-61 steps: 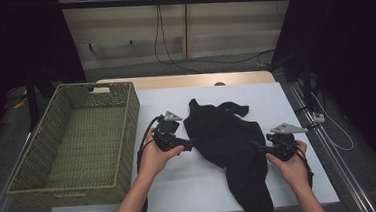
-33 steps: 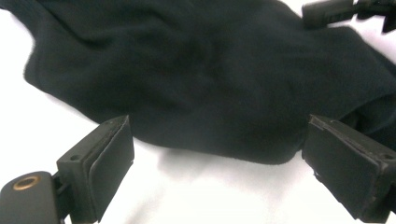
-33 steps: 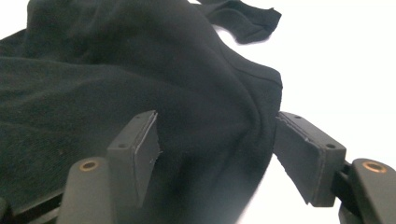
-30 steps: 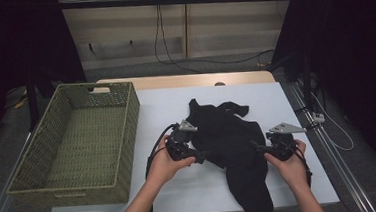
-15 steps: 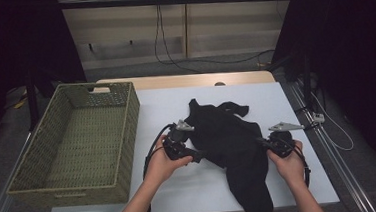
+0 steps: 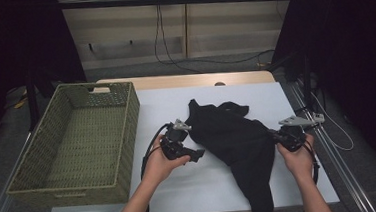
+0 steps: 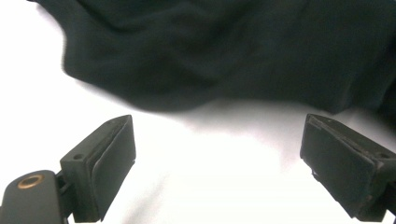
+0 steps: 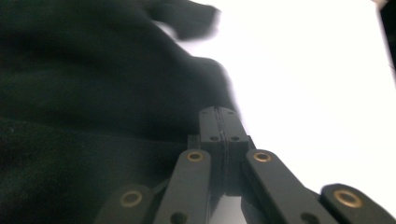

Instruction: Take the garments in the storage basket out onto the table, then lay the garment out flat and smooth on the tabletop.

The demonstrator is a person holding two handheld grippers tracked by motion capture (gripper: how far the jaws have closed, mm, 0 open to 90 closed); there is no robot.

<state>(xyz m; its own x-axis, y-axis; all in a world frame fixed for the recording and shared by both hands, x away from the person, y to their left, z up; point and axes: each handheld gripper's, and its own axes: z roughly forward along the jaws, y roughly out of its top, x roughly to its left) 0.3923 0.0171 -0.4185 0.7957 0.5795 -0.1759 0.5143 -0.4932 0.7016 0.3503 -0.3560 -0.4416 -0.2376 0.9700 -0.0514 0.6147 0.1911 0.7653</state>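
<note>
Right gripper point(image 8: 218, 114) on black garment point(image 6: 233, 138)

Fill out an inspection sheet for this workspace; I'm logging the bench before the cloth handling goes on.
Surface: white table top, bare around the work.
Job's things: black garment crumpled at centre, one end hanging over the near edge.
Clutter: nothing seen.
Grippers: left gripper open, just short of the garment's edge; right gripper shut at the garment's right edge, jaws just closed.
Cables: black cable loops from the left gripper.
Surroundings: empty green wicker basket at left; dark curtains.
</note>
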